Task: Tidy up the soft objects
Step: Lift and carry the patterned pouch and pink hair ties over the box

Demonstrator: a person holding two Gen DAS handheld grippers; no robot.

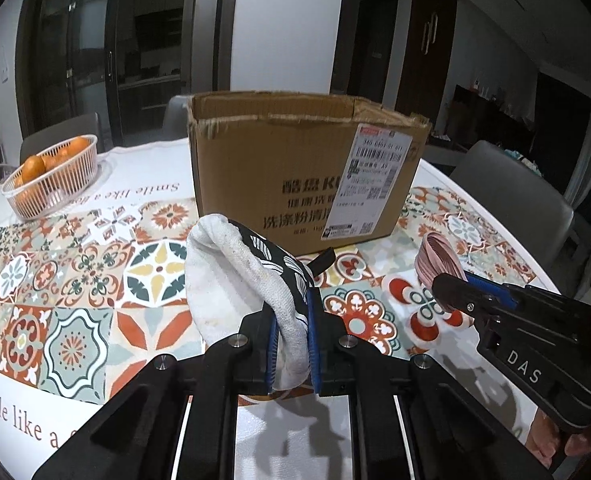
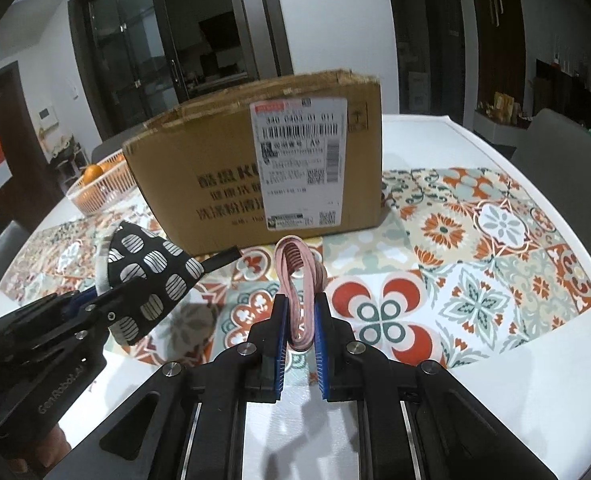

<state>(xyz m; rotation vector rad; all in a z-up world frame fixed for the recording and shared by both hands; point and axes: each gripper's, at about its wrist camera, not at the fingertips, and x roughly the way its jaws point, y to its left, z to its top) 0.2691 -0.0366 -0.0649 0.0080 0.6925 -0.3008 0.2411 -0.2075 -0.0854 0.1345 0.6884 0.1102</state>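
My left gripper (image 1: 291,336) is shut on a black-and-white oven mitt (image 1: 235,276) with a white lining and holds it above the patterned tablecloth. My right gripper (image 2: 300,320) is shut on a pink coiled hair band (image 2: 297,276), also lifted off the table. An open cardboard box (image 1: 295,176) with a shipping label stands just beyond both grippers. In the left wrist view the right gripper (image 1: 451,296) and its pink band (image 1: 439,260) are at the right. In the right wrist view the left gripper (image 2: 91,308) and the mitt (image 2: 151,280) are at the left.
A white basket of oranges (image 1: 51,176) stands at the far left of the table. Grey chairs (image 1: 511,184) stand around the table. The table's white edge (image 2: 515,176) curves away on the right.
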